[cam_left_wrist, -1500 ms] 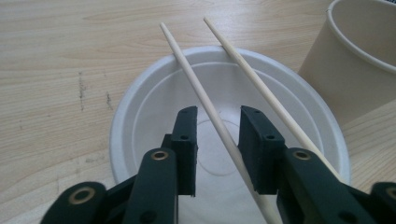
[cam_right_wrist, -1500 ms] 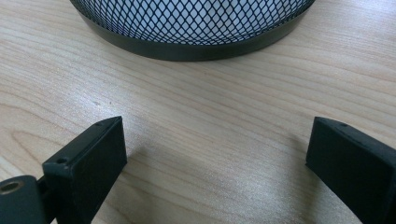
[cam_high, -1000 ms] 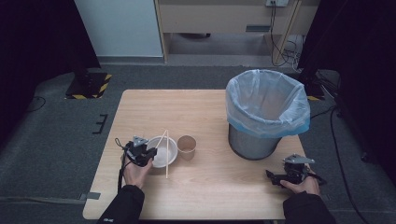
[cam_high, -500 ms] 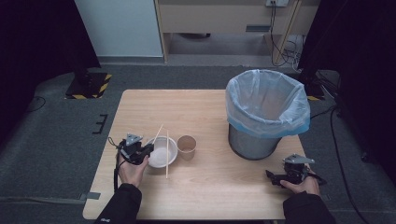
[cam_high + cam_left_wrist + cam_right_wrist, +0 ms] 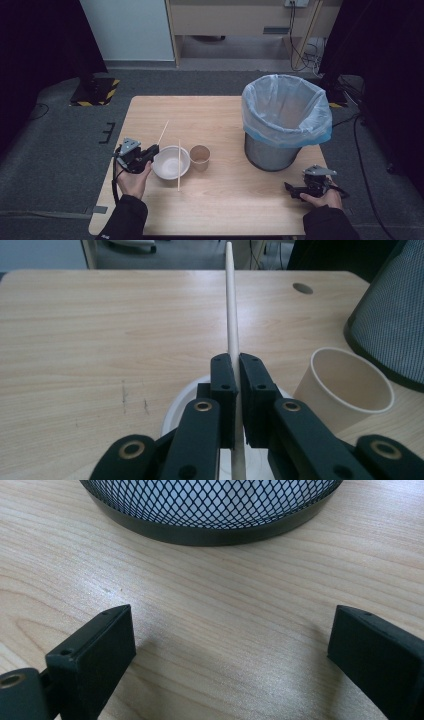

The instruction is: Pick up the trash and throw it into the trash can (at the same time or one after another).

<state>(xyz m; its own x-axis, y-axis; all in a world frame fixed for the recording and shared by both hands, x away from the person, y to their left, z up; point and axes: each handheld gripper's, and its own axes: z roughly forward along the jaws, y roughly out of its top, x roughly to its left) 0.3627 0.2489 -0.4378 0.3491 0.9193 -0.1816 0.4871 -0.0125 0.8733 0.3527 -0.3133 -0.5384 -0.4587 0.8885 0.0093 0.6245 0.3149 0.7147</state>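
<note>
High view: a light wooden table (image 5: 225, 200) is seen from above, with a wire-mesh waste bin (image 5: 285, 122) lined with a pale blue bag standing at its right side. Near the left front, a white bowl (image 5: 169, 161) sits just beside a brown paper cup (image 5: 200, 156). One wooden chopstick (image 5: 179, 167) is laid across the bowl's right rim, its near end resting on the table.

The left gripper (image 5: 150, 151) is held at the bowl's left edge, and its jaws are clamped on a second chopstick (image 5: 163, 132) that slants away over the table. In the left gripper view, this stick (image 5: 232, 315) is seen pinched between the jaws, running straight ahead, with the bowl below and the cup to the right.

The right gripper (image 5: 291, 189) is held low at the front right, near the bin's base. In the right gripper view its jaws are spread wide apart above bare wood, with nothing between them.
</note>
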